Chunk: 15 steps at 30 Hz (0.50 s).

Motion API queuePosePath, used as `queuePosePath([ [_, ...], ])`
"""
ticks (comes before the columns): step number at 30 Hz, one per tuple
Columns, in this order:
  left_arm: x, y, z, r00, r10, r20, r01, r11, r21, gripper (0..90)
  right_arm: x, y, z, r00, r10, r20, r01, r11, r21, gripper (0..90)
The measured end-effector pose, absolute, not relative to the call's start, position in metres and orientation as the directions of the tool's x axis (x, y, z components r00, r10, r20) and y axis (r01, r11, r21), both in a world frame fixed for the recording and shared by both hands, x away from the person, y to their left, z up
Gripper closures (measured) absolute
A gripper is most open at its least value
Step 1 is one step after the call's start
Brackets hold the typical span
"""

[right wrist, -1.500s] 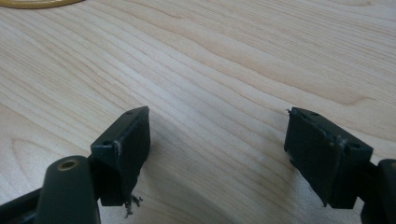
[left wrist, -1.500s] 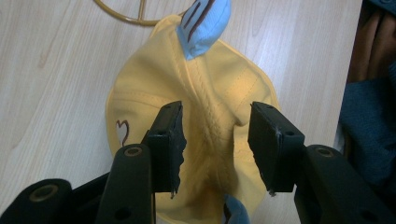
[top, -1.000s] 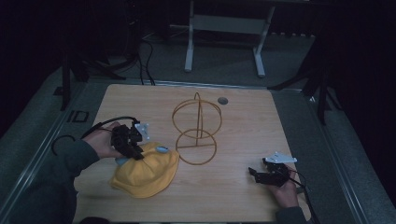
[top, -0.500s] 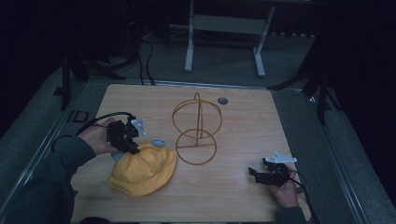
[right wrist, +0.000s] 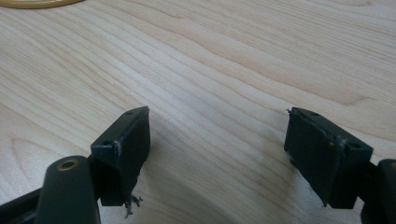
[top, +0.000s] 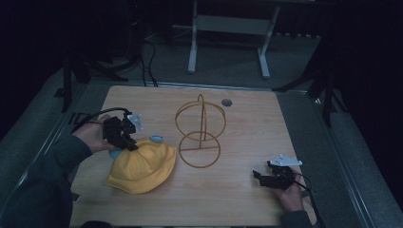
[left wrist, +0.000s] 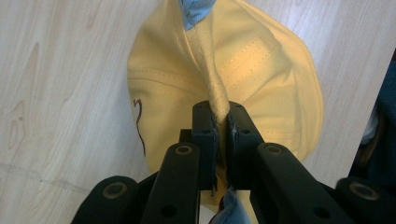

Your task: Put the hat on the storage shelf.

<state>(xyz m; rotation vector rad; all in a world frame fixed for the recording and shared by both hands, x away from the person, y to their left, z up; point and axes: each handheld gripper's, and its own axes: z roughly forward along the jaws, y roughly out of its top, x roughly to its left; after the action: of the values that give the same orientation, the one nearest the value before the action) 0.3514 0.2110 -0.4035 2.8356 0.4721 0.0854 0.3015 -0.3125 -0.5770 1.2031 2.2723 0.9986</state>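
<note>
Currently left gripper pinches raised fold of yellow hat at table's left-front. Wire stand lies right of hat, apparently near; left hand nearer. Right gripper wide apart, empty, over wooden table, well apart.

In my left gripper view the yellow hat has its pinched fold buried between my jaws, its blue trim cut off at the top edge, and the dark marking at centre left is too partial to read.
</note>
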Motion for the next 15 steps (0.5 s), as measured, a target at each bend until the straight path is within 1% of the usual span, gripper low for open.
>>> queuePosePath([
  [15,0.358,0.223,-0.389,0.931,0.364,0.028,0.341,-0.896,0.285,84.1,0.301,-0.312,-0.577,-0.560,0.829,-0.003,0.558,0.380,0.738,22.2],
])
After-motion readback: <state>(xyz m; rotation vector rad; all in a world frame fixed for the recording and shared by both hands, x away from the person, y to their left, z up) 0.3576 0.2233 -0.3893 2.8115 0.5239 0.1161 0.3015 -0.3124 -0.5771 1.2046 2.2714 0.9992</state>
